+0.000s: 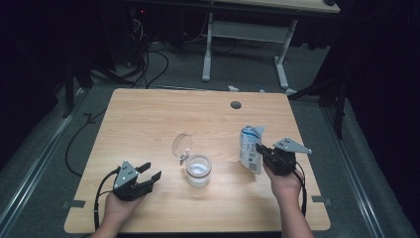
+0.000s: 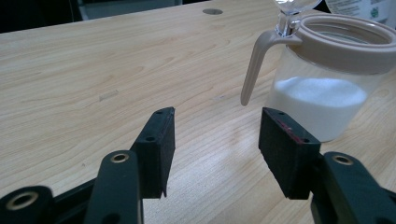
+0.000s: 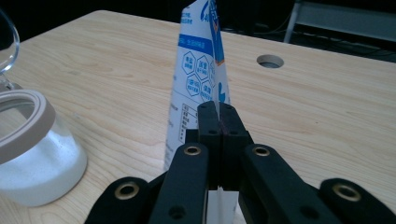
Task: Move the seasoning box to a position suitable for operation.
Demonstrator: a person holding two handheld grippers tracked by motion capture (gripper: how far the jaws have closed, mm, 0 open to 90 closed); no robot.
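A clear glass jar (image 1: 199,171) with a beige rim and handle stands mid-table, holding white powder, its clear lid (image 1: 182,145) tipped open behind it. In the left gripper view the jar (image 2: 327,88) stands just ahead and to the right of the jaws. My left gripper (image 1: 152,172) rests low at the table's front left, open, with nothing between its jaws. My right gripper (image 1: 258,148) is shut on the edge of a white and blue bag (image 1: 250,148), holding it upright right of the jar. In the right gripper view the bag (image 3: 196,74) rises from between the closed jaws.
The wooden table (image 1: 148,119) has a round cable hole (image 1: 236,105) near its far edge. Beyond it lie a grey floor, cables and a white desk frame (image 1: 247,44). The table's far left half is bare wood.
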